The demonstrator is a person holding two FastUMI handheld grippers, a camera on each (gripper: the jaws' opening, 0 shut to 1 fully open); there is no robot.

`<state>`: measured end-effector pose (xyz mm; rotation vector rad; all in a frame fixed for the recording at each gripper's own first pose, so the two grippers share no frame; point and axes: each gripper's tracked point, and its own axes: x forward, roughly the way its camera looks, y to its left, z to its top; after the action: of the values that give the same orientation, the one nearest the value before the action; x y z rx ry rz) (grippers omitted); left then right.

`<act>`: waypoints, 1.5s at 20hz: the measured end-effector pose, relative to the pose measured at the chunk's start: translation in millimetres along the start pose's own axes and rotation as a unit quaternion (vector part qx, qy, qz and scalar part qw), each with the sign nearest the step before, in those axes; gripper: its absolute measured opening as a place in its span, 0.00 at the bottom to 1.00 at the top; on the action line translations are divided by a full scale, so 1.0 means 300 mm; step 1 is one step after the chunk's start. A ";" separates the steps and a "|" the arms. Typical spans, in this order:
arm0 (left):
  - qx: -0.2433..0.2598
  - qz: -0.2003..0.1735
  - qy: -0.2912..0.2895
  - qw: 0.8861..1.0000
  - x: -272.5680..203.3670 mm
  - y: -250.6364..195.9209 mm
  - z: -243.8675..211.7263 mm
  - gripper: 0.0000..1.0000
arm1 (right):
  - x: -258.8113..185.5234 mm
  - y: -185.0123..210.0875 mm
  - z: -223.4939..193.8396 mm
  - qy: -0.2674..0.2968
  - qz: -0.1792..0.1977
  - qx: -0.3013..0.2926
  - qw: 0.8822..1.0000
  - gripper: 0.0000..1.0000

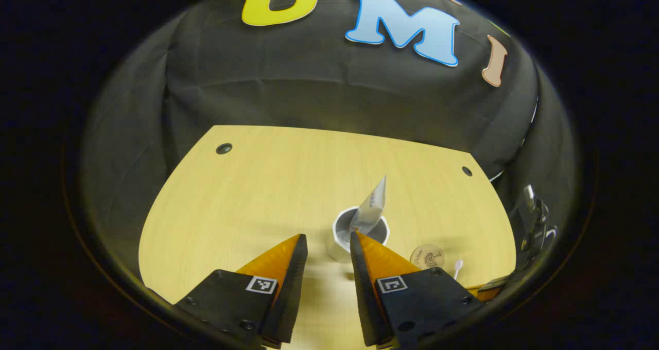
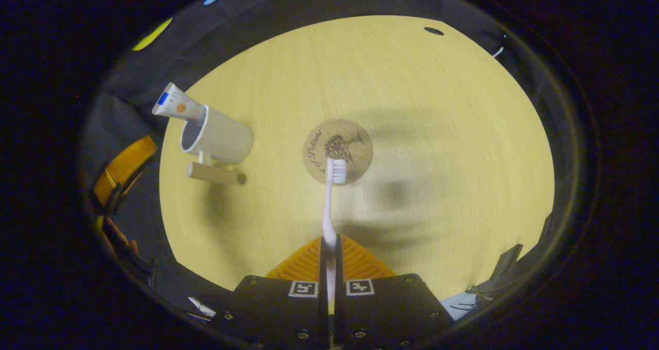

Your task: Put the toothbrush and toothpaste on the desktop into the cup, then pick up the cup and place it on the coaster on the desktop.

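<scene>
My right claw [image 2: 329, 247] pinches the toothbrush [image 2: 329, 206] above the coaster [image 2: 355, 144], my left claw [image 1: 328, 242] is spread near the cup [image 1: 342, 247], toothpaste [image 1: 371, 208] standing in it.

Coaster [image 2: 337, 151] script at its 9 o'clock edge too blurred to read, gripper tags carry patterns, no text

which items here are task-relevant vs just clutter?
Task items:
- toothbrush, clamped in the right gripper
- toothpaste, already standing in the cup
- cup with a wooden handle
- coaster, nothing resting on it yet
- left gripper, open, near the cup

Not part of the job:
- table with its two small holes
- black cloth wall
</scene>
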<state>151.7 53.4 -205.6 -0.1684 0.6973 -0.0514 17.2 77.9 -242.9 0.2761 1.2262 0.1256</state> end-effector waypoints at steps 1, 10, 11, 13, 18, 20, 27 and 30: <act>-0.003 0.004 0.001 1.000 -0.007 0.021 -0.012 0.58 | -0.015 0.028 0.039 -0.008 0.008 -0.001 1.000 0.05; -0.058 0.049 0.020 0.997 -0.132 0.239 -0.172 0.52 | -0.178 0.304 0.533 -0.118 0.079 0.052 0.989 0.05; -0.062 0.053 0.021 0.996 -0.148 0.256 -0.189 0.52 | -0.177 0.328 0.562 -0.127 0.084 0.064 0.986 0.05; -0.073 0.063 0.027 0.995 -0.186 0.312 -0.217 0.52 | -0.161 0.378 0.635 -0.155 0.090 0.096 0.979 0.05; -0.088 0.077 0.040 0.992 -0.220 0.392 -0.264 0.60 | -0.100 0.417 0.673 -0.202 0.076 0.095 0.972 0.05; -0.087 0.081 0.042 0.992 -0.232 0.408 -0.266 0.56 | -0.070 0.429 0.663 -0.216 0.071 0.091 0.970 0.05; -0.076 0.067 0.049 0.994 -0.215 0.343 -0.256 0.55 | 0.008 0.447 0.572 -0.246 0.075 0.077 0.963 0.05; -0.067 0.052 0.053 0.995 -0.181 0.283 -0.224 0.55 | 0.005 0.456 0.534 -0.251 0.073 0.053 0.964 0.05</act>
<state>66.1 133.4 -236.3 -0.2598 0.8151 0.0864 175.7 186.9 -157.1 0.4607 0.7088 0.1083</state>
